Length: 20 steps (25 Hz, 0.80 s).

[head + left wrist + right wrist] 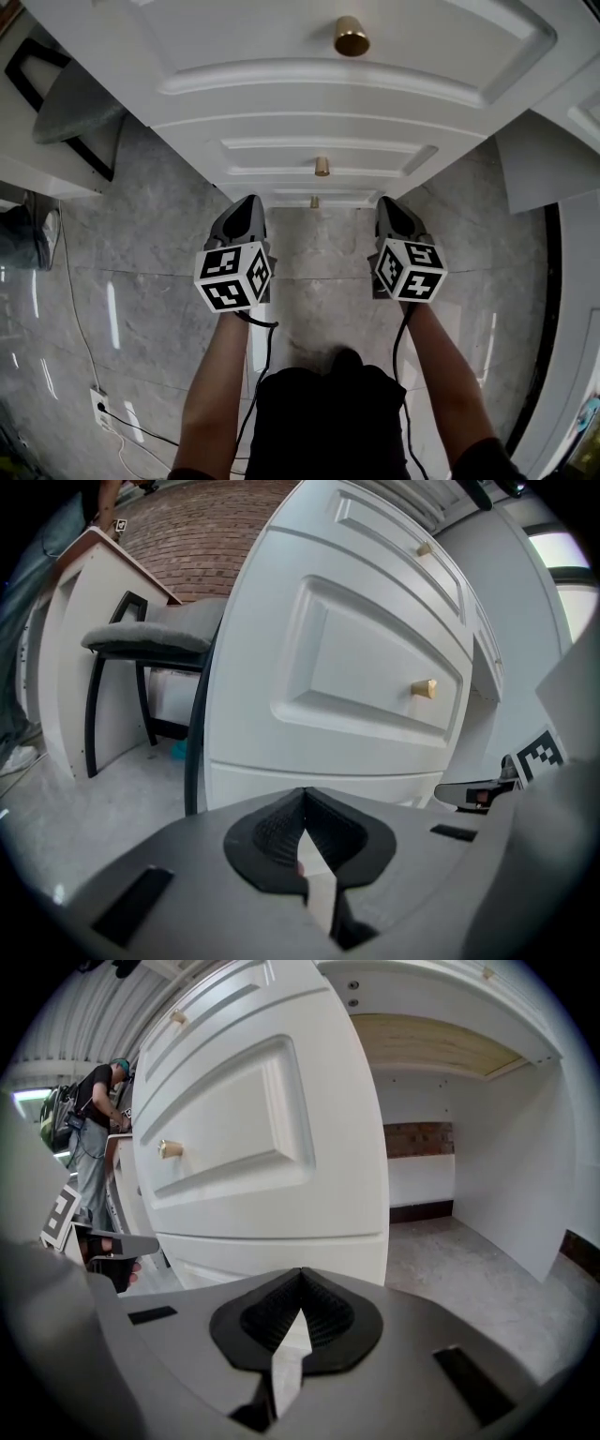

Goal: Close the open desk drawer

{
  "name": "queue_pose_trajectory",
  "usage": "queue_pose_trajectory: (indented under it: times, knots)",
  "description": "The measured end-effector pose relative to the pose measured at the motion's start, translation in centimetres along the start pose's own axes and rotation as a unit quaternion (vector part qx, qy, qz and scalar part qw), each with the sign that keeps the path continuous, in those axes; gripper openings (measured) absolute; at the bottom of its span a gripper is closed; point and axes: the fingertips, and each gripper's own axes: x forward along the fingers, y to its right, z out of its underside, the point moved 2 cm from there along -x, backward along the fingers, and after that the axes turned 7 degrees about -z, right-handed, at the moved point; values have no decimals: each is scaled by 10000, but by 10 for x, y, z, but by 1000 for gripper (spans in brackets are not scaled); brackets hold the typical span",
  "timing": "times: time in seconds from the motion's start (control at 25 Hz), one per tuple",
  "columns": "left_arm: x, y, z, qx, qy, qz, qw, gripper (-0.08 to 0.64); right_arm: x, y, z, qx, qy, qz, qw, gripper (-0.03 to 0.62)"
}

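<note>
A white drawer stack with brass knobs fills the top of the head view. Its uppermost front looms largest; how far any drawer stands out I cannot tell. My left gripper and right gripper hover side by side just before the lowest drawer fronts, above the floor, touching nothing. In the left gripper view the gripper is shut and empty, facing a panelled drawer front with its knob. In the right gripper view the gripper is shut too, below a drawer front with a knob.
A black-framed chair with a grey cushion stands left of the drawers, also seen from above as the chair. To the right is the desk's knee space. A cable and socket lie on the marble floor. A person stands behind.
</note>
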Motion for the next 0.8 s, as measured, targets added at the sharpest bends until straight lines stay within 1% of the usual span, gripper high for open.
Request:
queue_pose_trajectory:
  times: [0.2, 0.32, 0.6, 0.8]
  knots:
    - [-36, 16, -27, 148, 7, 58, 9999, 9, -41, -14, -27, -51, -19, -21, 10000, 5]
    - [-63, 25, -51, 155, 82, 127, 9998, 9, -68, -27, -50, -90, -14, -53, 9999, 5]
    - [-133, 45, -125, 321, 145, 167, 9992, 9, -138, -61, -126, -144, -6, -138, 9998, 5]
    - [-187, 64, -183, 356, 174, 168, 9991, 9, -190, -84, -186, 124, 101, -218, 9996, 5]
